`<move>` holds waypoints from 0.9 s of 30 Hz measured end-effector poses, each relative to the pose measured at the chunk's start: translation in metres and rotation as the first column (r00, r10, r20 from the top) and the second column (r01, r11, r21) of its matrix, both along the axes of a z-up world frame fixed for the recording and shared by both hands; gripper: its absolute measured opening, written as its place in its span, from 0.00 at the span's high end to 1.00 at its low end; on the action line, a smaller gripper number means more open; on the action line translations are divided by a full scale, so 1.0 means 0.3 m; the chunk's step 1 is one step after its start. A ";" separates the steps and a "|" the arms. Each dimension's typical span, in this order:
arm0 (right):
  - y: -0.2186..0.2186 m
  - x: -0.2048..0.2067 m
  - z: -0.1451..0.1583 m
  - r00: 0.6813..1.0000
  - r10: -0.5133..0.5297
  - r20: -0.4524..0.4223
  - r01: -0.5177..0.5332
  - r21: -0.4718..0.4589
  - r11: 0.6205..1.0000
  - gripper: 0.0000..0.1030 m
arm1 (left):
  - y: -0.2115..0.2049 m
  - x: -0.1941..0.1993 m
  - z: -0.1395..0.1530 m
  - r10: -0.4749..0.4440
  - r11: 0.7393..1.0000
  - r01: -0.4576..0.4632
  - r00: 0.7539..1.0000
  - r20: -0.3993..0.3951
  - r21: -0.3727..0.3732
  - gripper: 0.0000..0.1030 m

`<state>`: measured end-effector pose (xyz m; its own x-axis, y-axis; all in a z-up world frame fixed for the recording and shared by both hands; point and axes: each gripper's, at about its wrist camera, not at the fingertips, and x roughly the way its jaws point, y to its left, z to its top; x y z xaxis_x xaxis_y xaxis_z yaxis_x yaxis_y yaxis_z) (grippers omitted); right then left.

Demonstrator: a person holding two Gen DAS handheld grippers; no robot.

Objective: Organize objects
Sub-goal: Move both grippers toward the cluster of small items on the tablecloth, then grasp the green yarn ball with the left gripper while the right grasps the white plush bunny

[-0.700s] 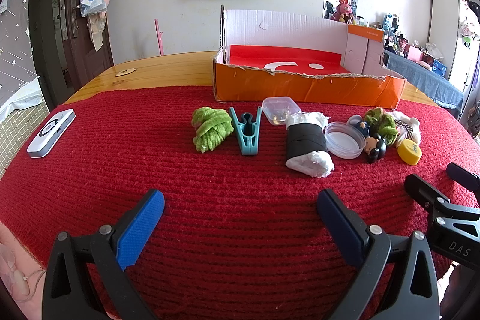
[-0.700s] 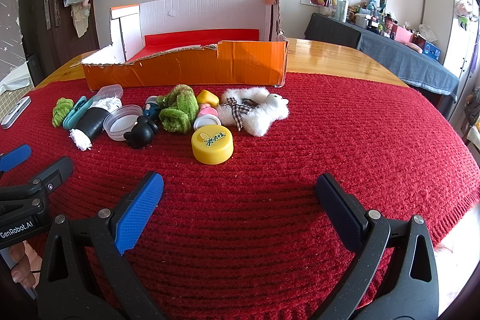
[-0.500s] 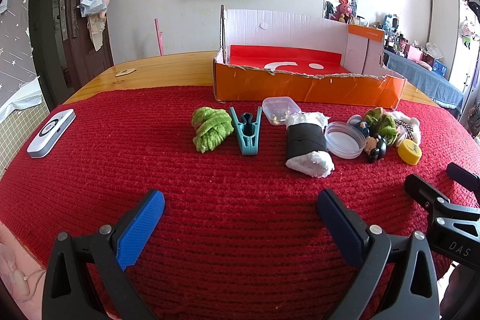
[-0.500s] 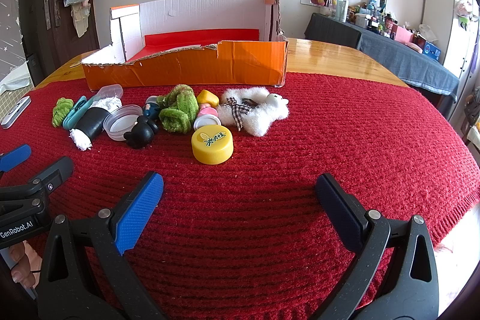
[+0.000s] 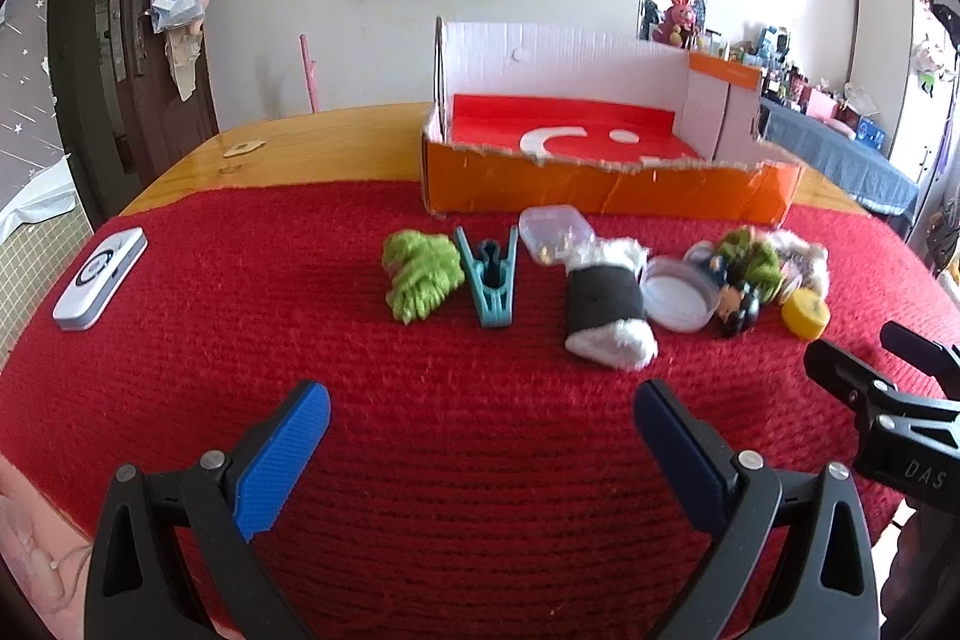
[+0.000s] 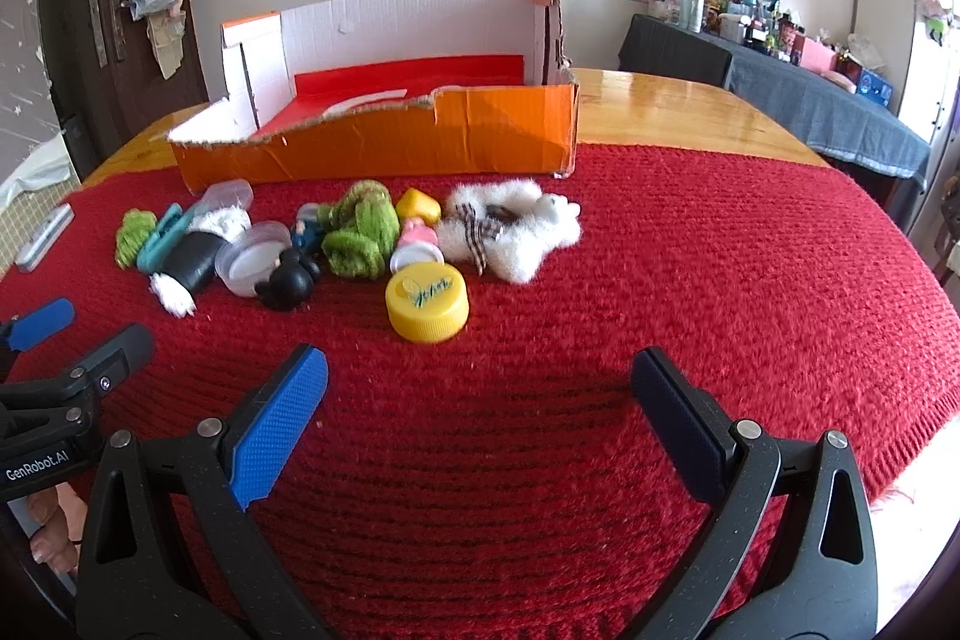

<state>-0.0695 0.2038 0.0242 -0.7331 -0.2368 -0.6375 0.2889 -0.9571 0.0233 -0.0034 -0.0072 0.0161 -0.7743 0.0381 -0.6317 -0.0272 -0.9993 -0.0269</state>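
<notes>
Small objects lie in a row on the red knitted cloth in front of an open orange cardboard box: a green fuzzy ball, a teal clip, a clear case, a black-and-white roll, a round lid, a black figure, a green plush, a yellow cap and a white plush dog. My left gripper is open and empty, short of the row. My right gripper is open and empty, just short of the yellow cap.
A white flat device lies on the cloth at the far left. The wooden table shows beyond the cloth. Bags hang on the wall behind the box. A cluttered side table stands at the right.
</notes>
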 end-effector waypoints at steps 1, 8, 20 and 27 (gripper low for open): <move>-0.010 -0.008 0.007 1.000 -0.002 -0.008 0.002 0.002 1.000 0.00 | -0.008 -0.004 0.015 -0.009 1.000 0.009 1.000 -0.002 0.008 0.00; -0.003 -0.065 0.079 0.999 -0.004 -0.045 0.006 0.034 0.999 0.00 | -0.066 -0.046 0.076 0.231 0.971 -0.232 0.972 0.028 0.053 0.00; 0.021 -0.260 0.042 0.989 0.081 0.124 -0.098 0.140 0.985 0.00 | -0.239 -0.190 0.058 0.102 0.986 -0.128 0.971 0.217 0.107 0.00; 0.015 -0.299 0.035 0.965 0.174 0.197 -0.216 0.216 0.952 0.00 | -0.265 -0.239 0.011 -0.009 0.999 -0.008 0.945 0.328 0.052 0.00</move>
<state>-0.1594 0.2083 0.0346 -0.5606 -0.1927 -0.8053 0.4818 -0.8669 -0.1280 -0.0750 -0.0867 0.0192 -0.5249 0.0779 -0.8476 -0.0090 -0.9963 -0.0860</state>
